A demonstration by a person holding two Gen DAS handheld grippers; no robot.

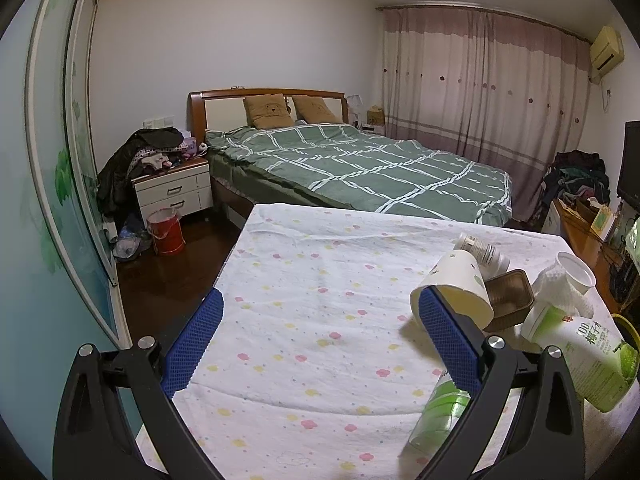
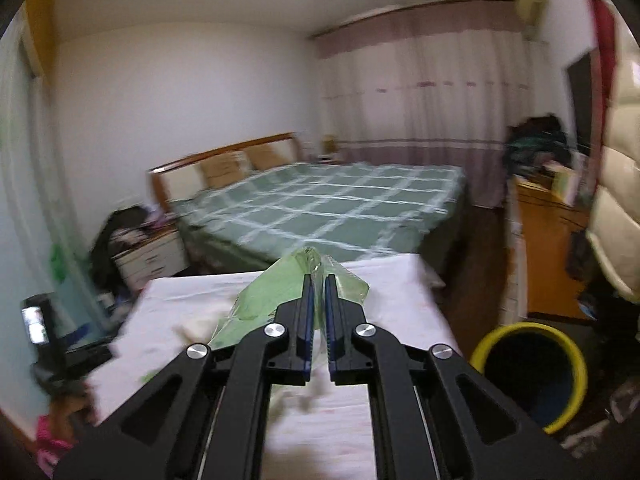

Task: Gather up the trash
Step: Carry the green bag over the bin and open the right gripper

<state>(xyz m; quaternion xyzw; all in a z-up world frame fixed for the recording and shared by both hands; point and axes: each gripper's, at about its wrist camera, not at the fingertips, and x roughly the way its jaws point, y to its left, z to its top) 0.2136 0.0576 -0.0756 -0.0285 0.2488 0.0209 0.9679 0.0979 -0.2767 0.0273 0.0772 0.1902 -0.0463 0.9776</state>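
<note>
While right gripper (image 2: 319,280) pinches crinkled green plastic wrapper (image 2: 272,300), left gripper (image 1: 320,332) gapes wide, empty, over floral cloth (image 1: 320,280).

A lived-in home bedroom; a double bed with a wooden headboard (image 1: 266,94) stands against the white far wall, covered by a green quilt with white check lines (image 1: 360,168) and two tan square pillows (image 1: 269,111) at its head; a white two-drawer bedside cabinet (image 1: 174,192) sits at the bed's left side, heaped with dark clothes (image 1: 148,148); full-length pink and white curtains (image 1: 480,80) cover the right wall, a cream air-conditioning unit (image 1: 606,48) mounted high in the corner beside them; a sliding wardrobe door with green leaf print (image 1: 60,168) runs along the left; the floor is dark wood (image 1: 160,280).
</note>
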